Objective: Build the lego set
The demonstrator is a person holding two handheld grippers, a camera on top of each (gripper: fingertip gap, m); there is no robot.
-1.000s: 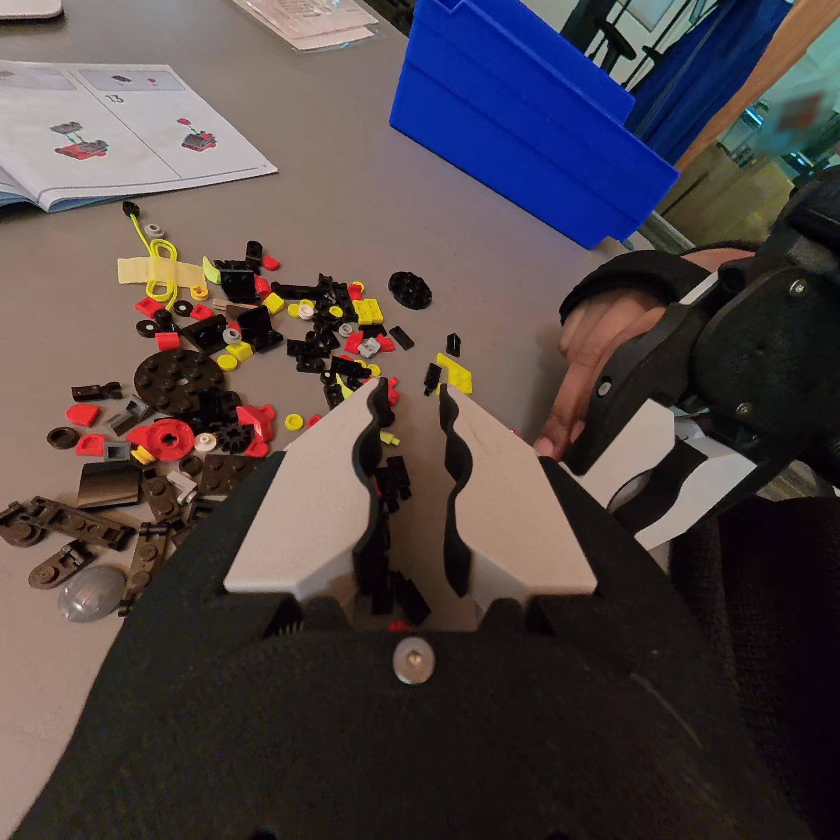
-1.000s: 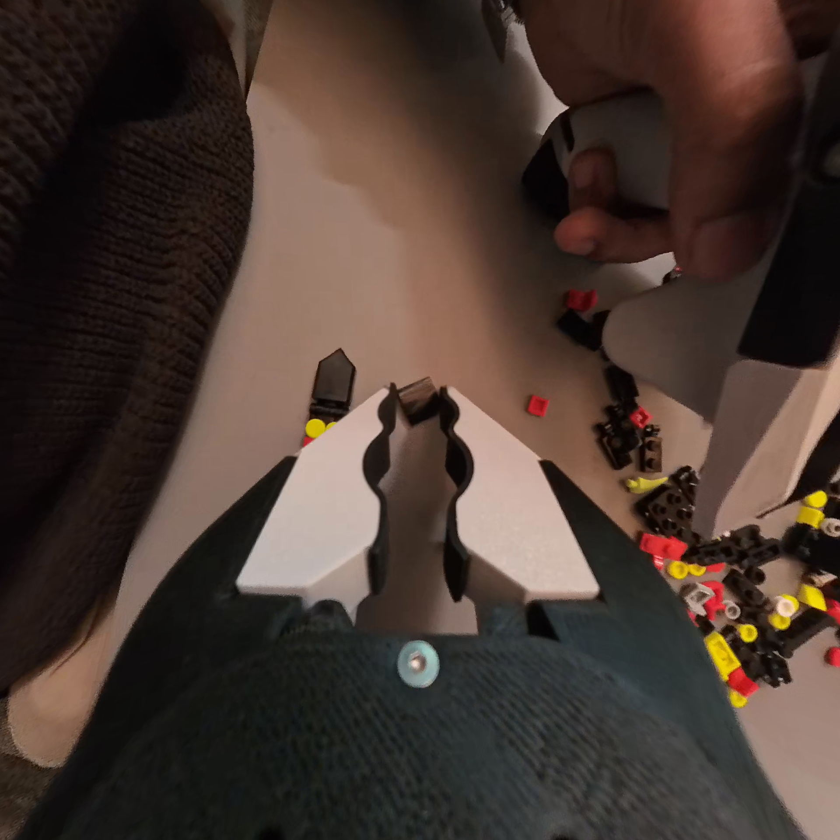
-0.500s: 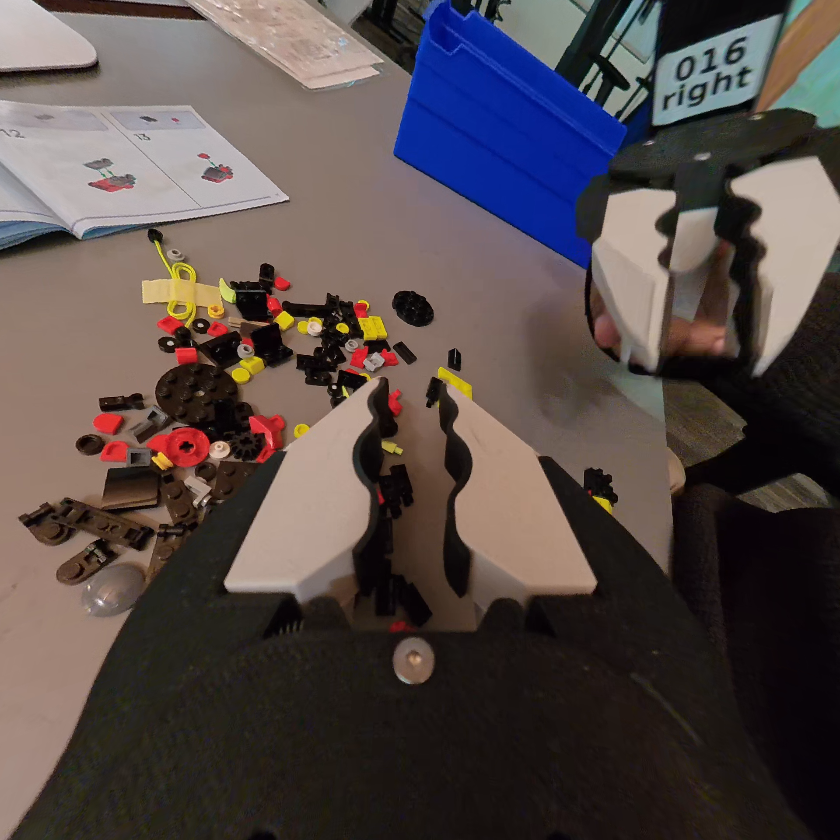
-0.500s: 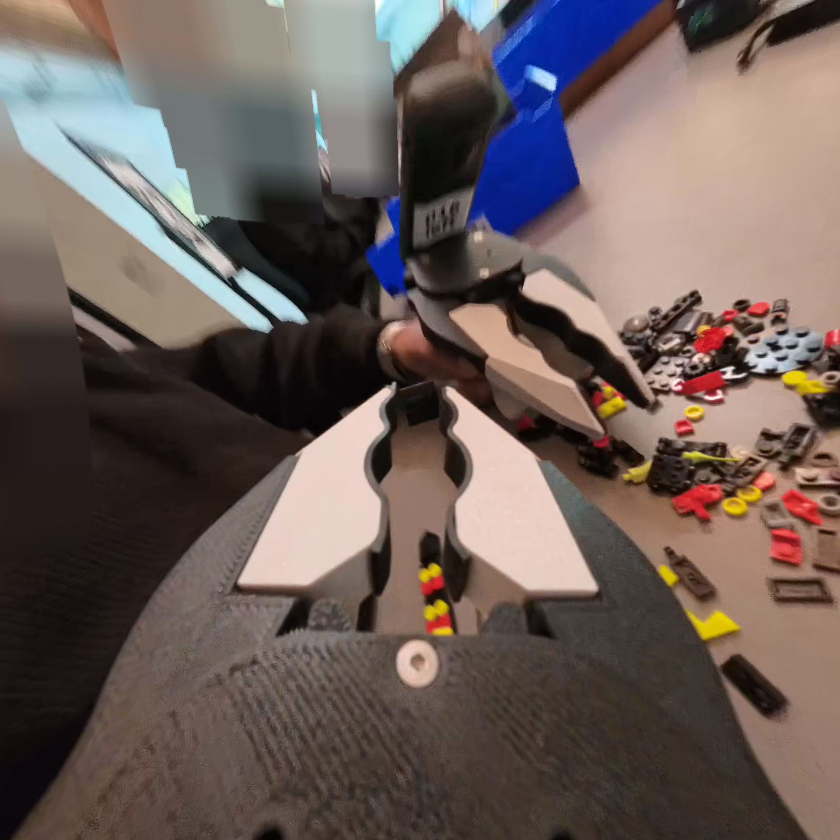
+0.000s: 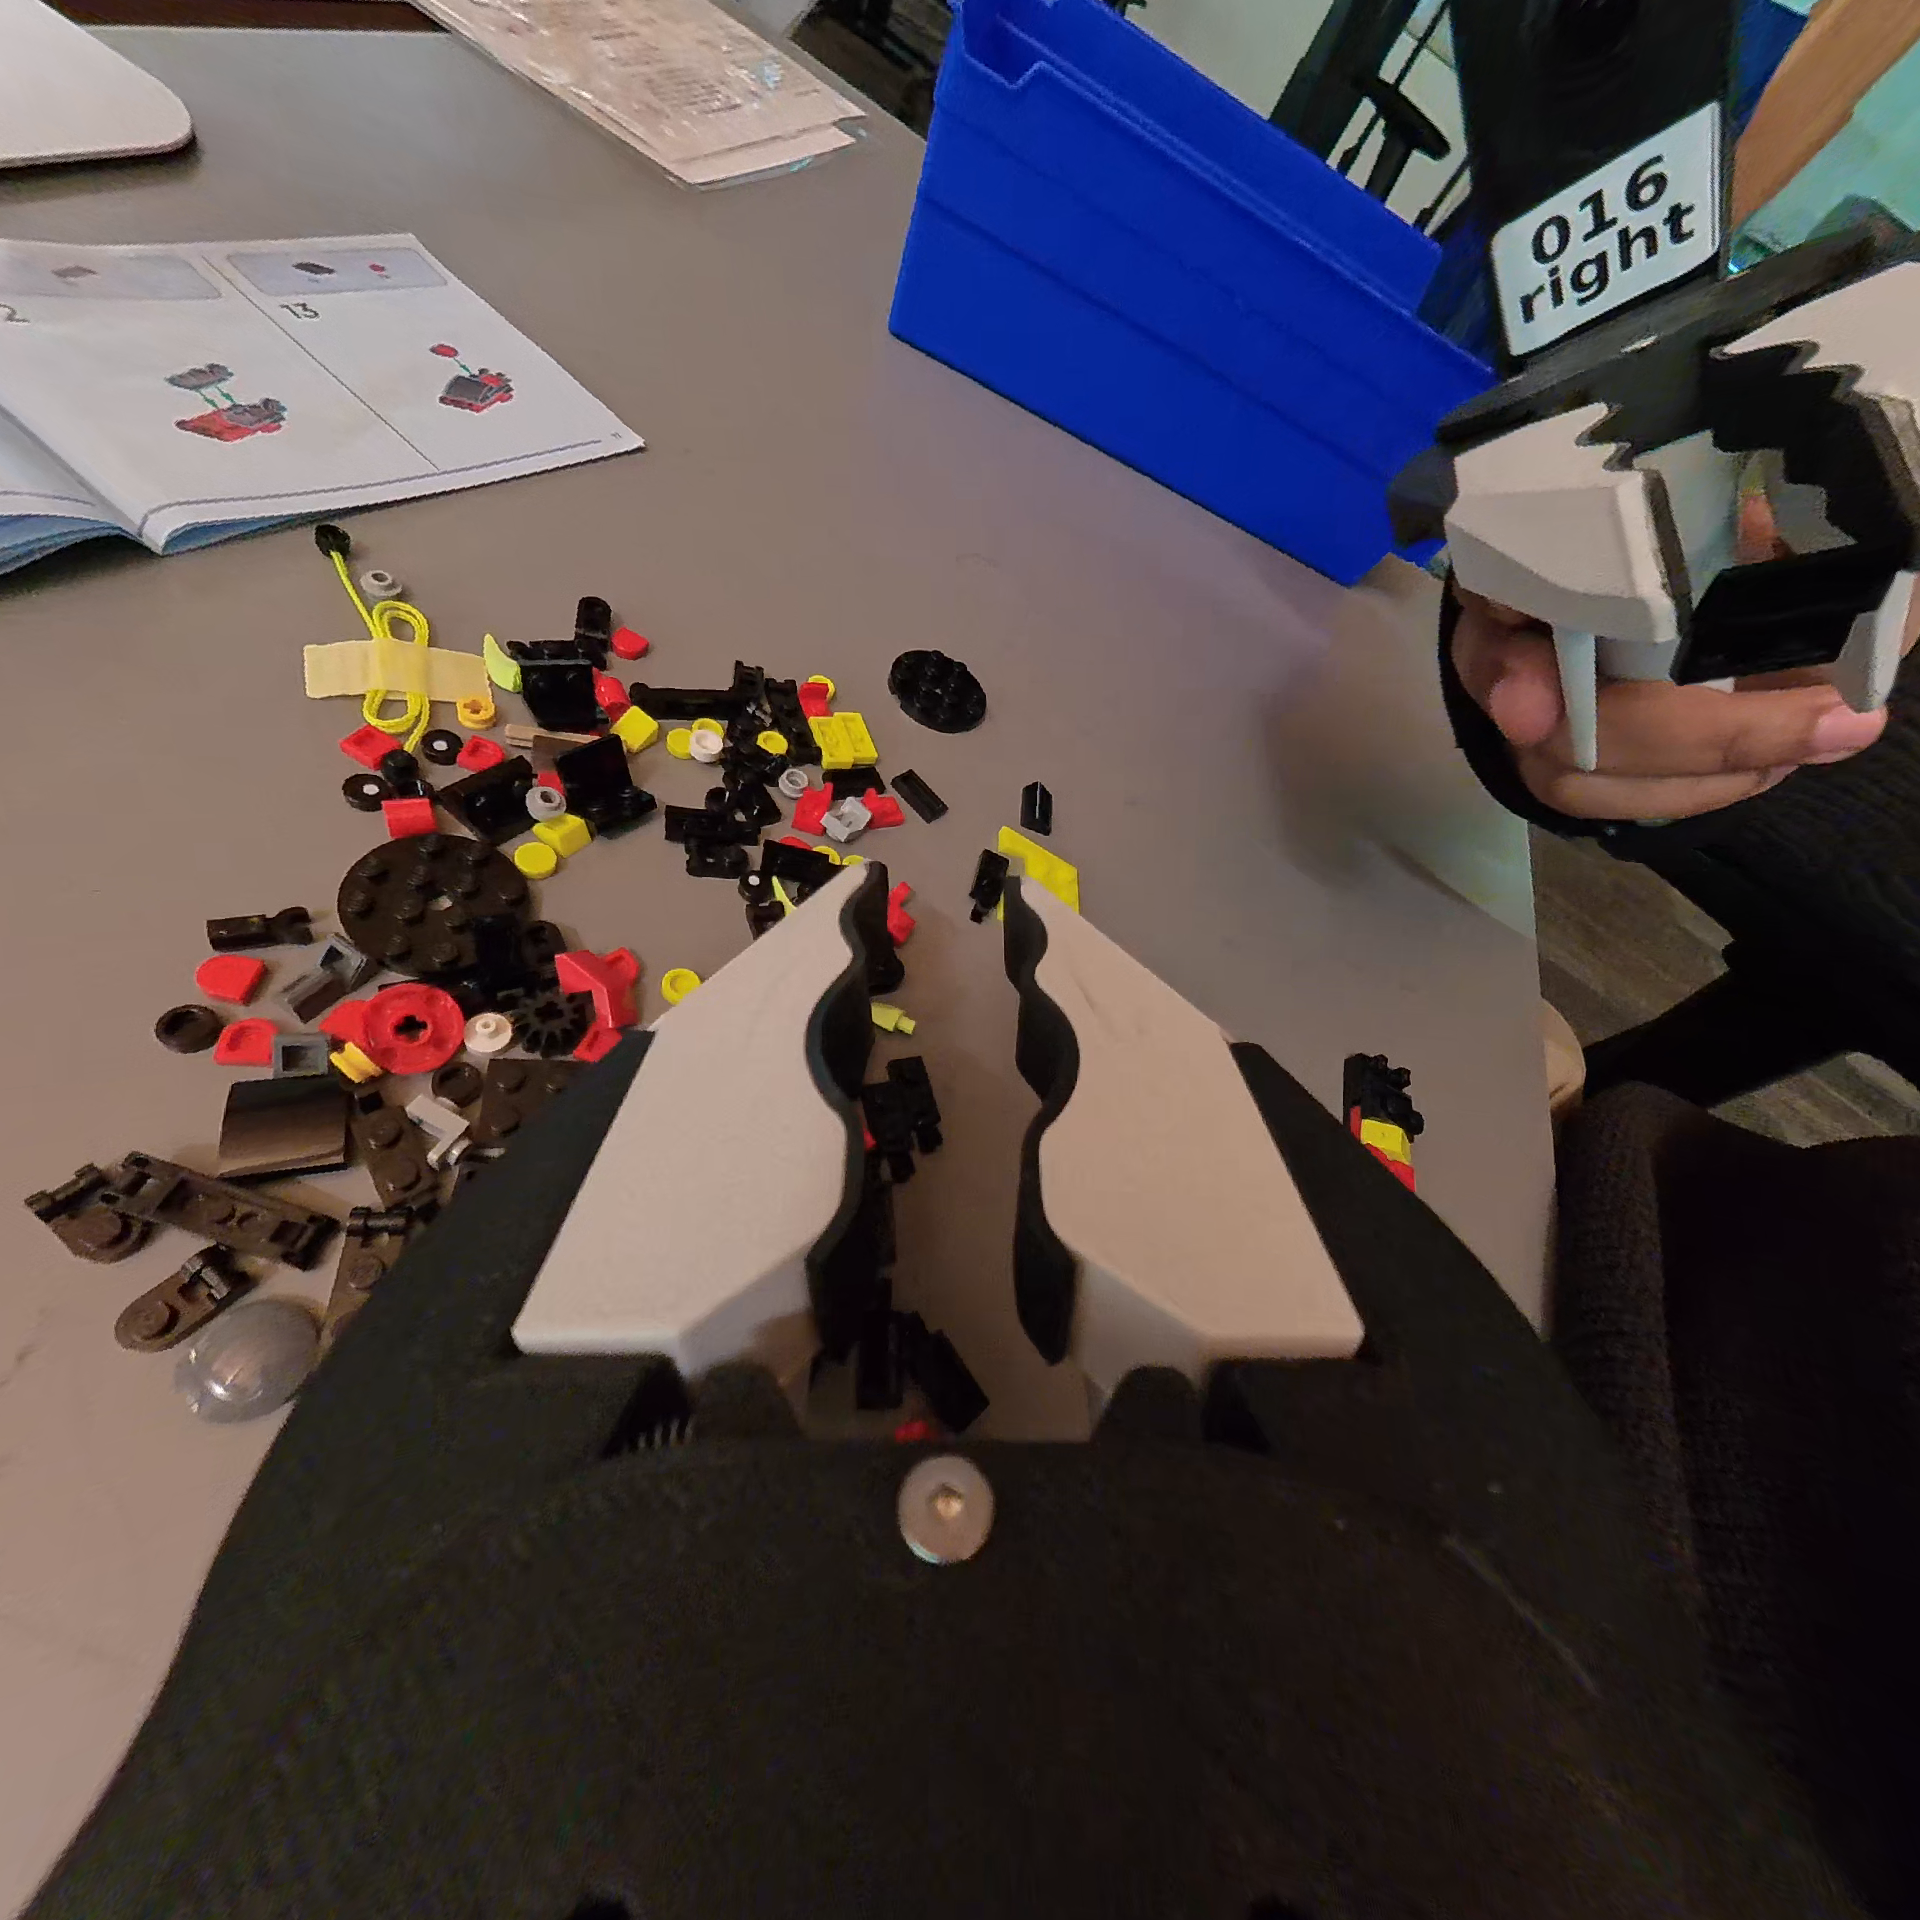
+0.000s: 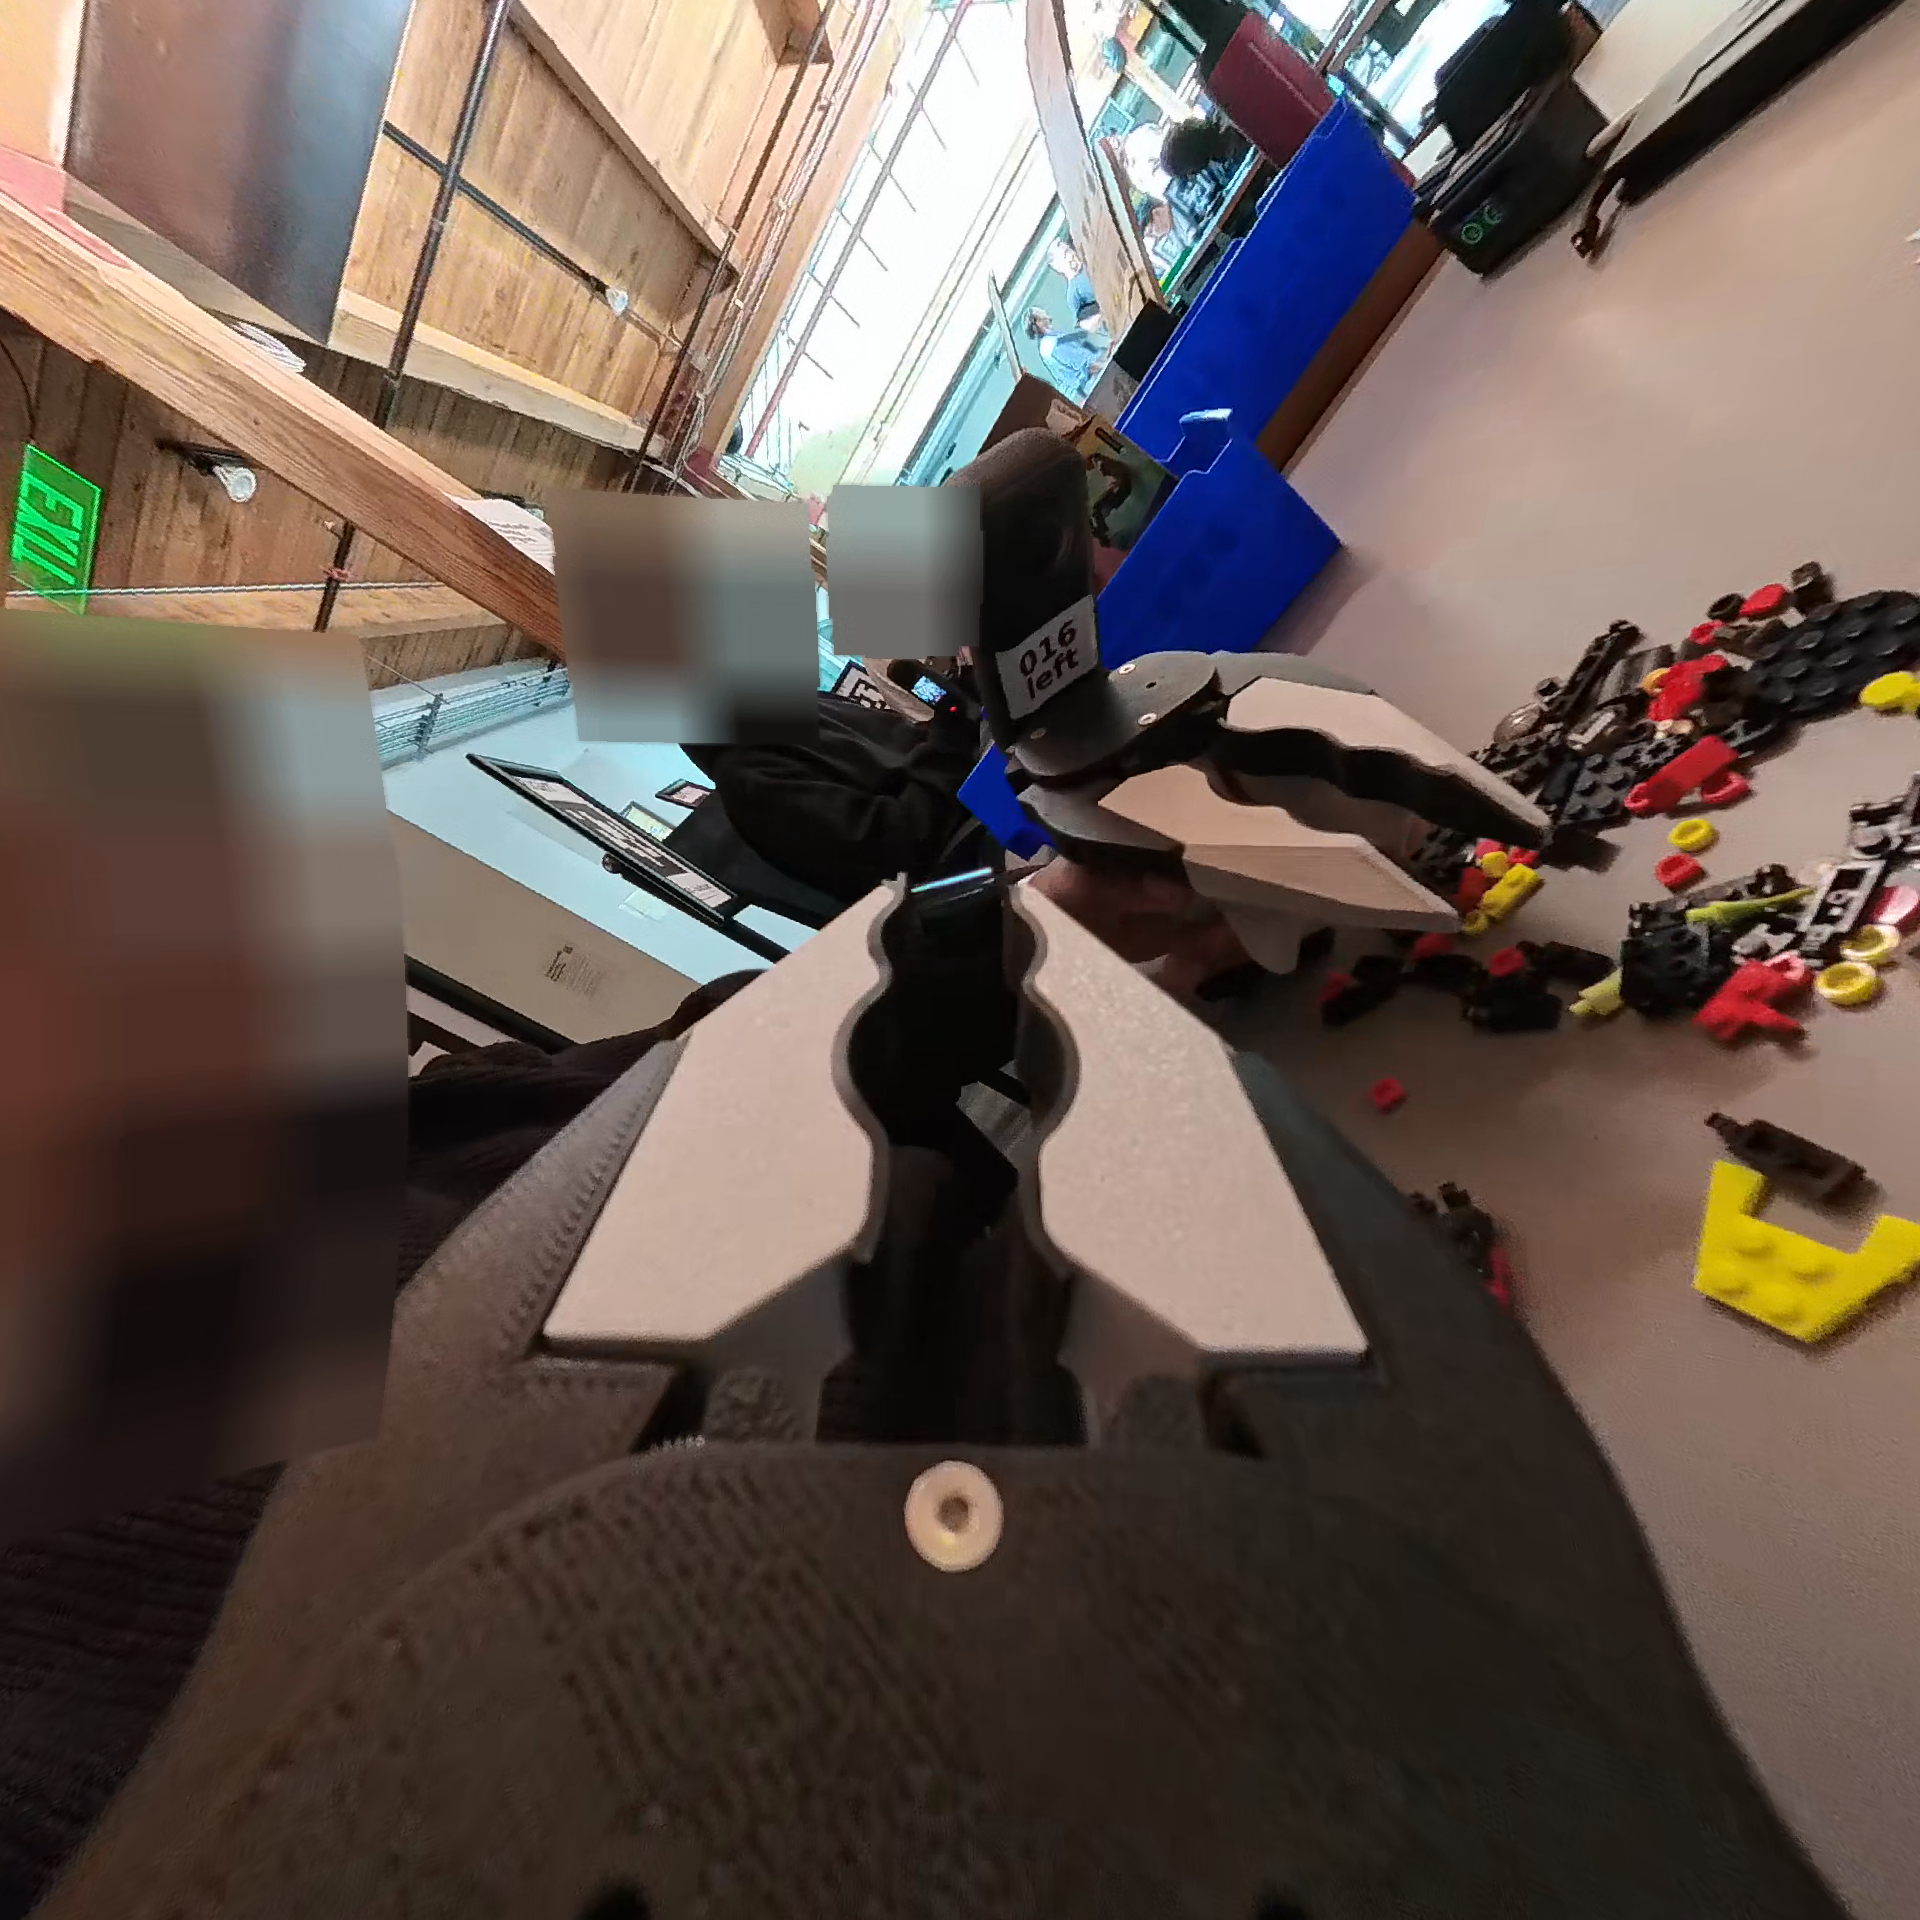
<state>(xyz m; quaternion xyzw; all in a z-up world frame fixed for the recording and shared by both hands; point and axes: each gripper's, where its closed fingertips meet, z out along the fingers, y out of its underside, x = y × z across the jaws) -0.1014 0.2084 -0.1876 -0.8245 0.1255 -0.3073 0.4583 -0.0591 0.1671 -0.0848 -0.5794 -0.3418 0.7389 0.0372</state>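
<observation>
The left gripper [image 5: 940, 894] hangs just above the grey table [image 5: 727, 499]. Its two fingers are a little apart, and nothing is between them. Right under and in front of it lies the pile of loose lego pieces [image 5: 582, 831], black, red and yellow. A big round black plate [image 5: 431, 902] and a red round piece [image 5: 414, 1029] lie to the left of the fingers. A yellow wedge plate [image 5: 1039, 868] lies just past the right fingertip. A small built lump in black, yellow and red [image 5: 1382, 1117] sits on the table just to the right of the gripper.

The right gripper [image 5: 1756, 665] is up in the air, off to the right and well above the table. It is closed tight on a flat shiny black piece [image 5: 1782, 629], which sits across its tips. A hand [image 5: 1621, 727] shows behind it.

Far ahead of the left gripper and to the left, an open instruction booklet [image 5: 260, 384] lies on the table. A blue bin [image 5: 1143, 322] stands far ahead and to the right. A yellow-green string [image 5: 390, 644] lies at the far side of the pile.
</observation>
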